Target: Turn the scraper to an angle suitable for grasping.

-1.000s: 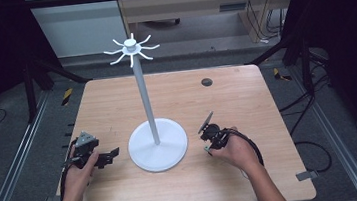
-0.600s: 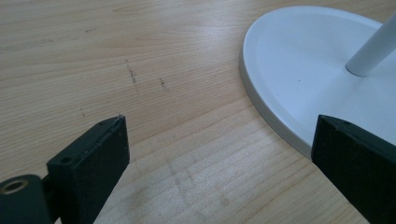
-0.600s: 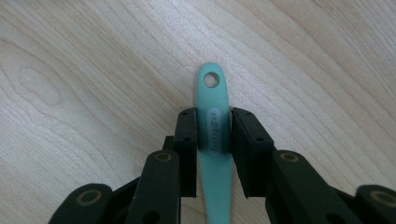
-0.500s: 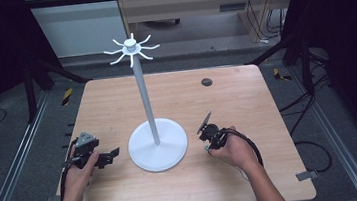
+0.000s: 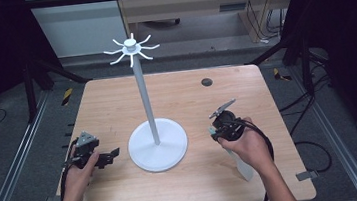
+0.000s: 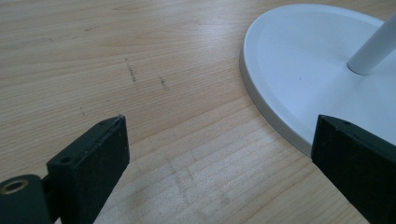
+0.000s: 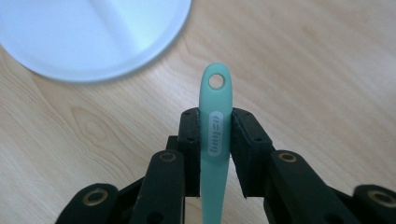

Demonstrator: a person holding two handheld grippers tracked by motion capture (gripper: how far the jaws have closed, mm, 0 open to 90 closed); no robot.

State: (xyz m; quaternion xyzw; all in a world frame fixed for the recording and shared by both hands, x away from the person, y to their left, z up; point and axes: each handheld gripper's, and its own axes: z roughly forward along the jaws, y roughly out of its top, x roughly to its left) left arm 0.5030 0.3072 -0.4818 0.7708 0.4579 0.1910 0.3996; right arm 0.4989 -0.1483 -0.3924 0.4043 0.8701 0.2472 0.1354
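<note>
My right hand-held gripper, jaws just closing, clamps the mint spatula by its handle, hole end free for hanging on the white stand; my left hand-held gripper rests open on the bench.

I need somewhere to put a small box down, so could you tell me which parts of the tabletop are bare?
The far strip of the light wooden table is bare, from the left corner to the small black round grommet. The near middle, between the person's forearms, is also free. It is crowded around the white round-based hook stand, flanked by both tongs.
</note>
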